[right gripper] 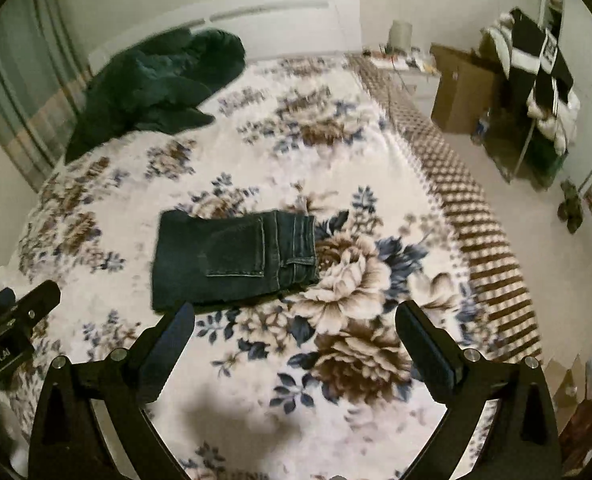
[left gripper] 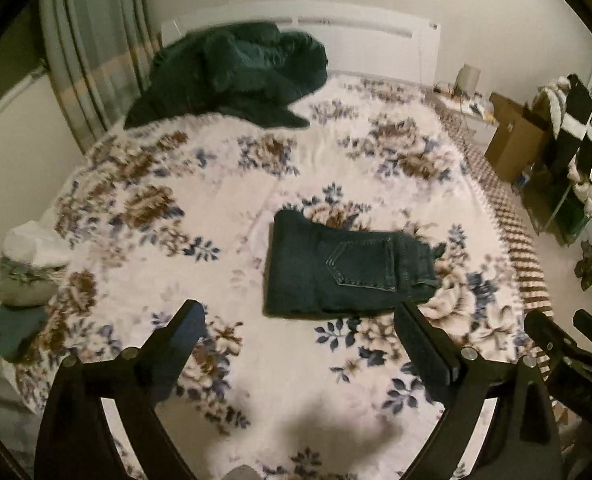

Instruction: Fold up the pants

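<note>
A pair of dark blue jeans lies folded into a compact rectangle on the floral bedspread, back pocket up. It also shows in the right wrist view. My left gripper is open and empty, held above the bed just in front of the jeans. My right gripper is open and empty, above the bed in front and to the right of the jeans. Part of the right gripper shows at the left wrist view's right edge.
A heap of dark green clothing lies at the head of the bed by the white headboard. Folded clothes are stacked at the bed's left edge. Cardboard boxes and a loaded clothes rack stand right of the bed.
</note>
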`<state>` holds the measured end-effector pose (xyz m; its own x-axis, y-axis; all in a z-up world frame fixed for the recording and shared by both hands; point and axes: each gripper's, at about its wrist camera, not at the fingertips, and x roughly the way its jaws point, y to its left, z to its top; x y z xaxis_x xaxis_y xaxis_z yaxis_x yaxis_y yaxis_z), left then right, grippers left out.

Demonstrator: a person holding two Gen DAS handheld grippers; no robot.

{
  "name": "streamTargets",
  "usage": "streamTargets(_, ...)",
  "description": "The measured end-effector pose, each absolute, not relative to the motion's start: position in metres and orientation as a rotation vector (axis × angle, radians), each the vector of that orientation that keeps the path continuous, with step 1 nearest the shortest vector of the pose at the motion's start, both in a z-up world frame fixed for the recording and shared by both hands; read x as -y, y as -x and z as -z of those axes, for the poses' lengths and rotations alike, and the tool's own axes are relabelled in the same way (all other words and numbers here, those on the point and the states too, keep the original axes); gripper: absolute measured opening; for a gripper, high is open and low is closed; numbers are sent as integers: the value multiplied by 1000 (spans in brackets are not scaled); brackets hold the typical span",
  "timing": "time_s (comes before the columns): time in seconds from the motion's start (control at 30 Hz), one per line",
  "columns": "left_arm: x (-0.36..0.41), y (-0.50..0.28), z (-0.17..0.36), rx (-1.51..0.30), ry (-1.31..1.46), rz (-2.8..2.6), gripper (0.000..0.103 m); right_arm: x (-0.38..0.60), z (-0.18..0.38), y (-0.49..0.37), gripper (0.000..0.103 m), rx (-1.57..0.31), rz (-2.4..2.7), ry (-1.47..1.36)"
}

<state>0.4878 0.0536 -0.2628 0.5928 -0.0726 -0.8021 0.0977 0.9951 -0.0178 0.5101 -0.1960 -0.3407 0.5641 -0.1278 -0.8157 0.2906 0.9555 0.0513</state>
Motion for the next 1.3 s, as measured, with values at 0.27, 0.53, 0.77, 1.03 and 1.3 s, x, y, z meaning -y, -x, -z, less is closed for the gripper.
streamTargets(0.27, -60, -390, 174, -838, -25, 81, 97, 171, 224, -406, 102, -825, 200, -134)
streamTargets(0.53, -72, -313, 107, -799, -13, 75, 97, 141, 122, -301, 102, -715, 167, -55)
streamTargets(0.77, -89, -262, 58, -749, -13, 70, 97, 112, 48, -224, 102, -660, 132, -64)
streamTargets(1.03, -106, -233, 37, -723, -10, 82, 103, 83, -3, -165, 103, -604, 126, -62)
streamTargets(1.3, -117, -226, 35, -717, 6, 61, 103, 77, -15, -147, 103, -618, 137, -67)
